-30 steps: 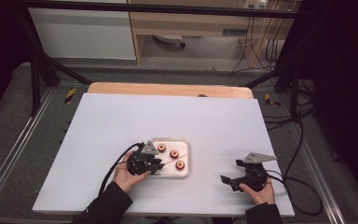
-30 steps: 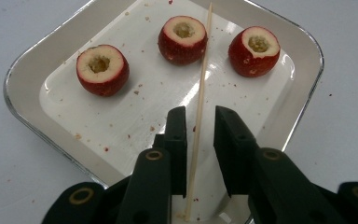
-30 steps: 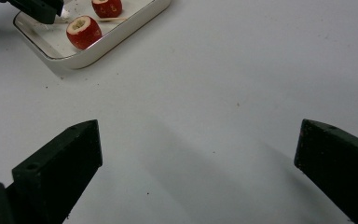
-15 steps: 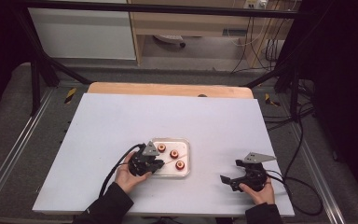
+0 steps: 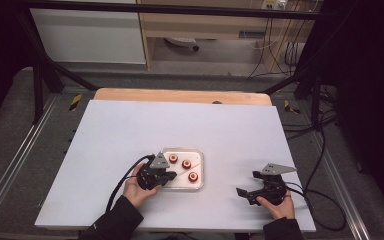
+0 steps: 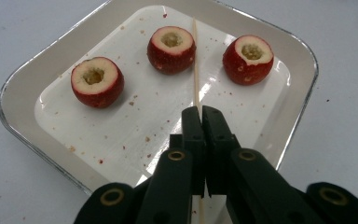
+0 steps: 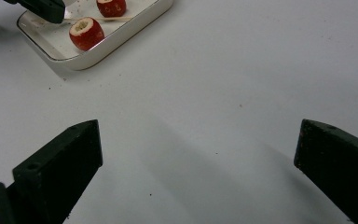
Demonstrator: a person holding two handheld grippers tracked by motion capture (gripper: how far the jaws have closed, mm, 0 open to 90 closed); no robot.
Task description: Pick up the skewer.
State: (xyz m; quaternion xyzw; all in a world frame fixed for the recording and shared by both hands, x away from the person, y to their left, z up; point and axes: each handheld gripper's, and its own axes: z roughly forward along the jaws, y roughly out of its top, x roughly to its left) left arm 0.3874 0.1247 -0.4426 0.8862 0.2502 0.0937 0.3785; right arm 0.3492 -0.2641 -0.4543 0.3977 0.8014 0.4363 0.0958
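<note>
Where the white tray [image 5: 200, 176] sits near the front of the grey table [image 5: 130, 130], it serves as the reference for every item listed here.

Item: wooden skewer [image 6: 196, 65]. It lies inside the tray, running lengthwise across its floor, passing just beside the middle fruit. Its near end is pinched between the jaws of the left gripper [image 6: 200, 112], which have just been closing and now stand pressed together on the stick.

Item: three cored red fruits [image 6: 171, 43], each with a pale hollowed top. All stand upright inside the tray, spread apart along its far half, none touching another. Fine red crumbs speckle the tray floor around them.

Item: left gripper, held in the left hand [image 5: 136, 186] at the tray's left edge, its jaws reaching in over the rim.

Item: right gripper [image 5: 252, 192], held in the right hand [image 5: 278, 204], well apart from the tray on its right side. Its jaws stand wide apart with nothing between them; it appears to rest on or just above the table, though the high view is too small to be sure.
</note>
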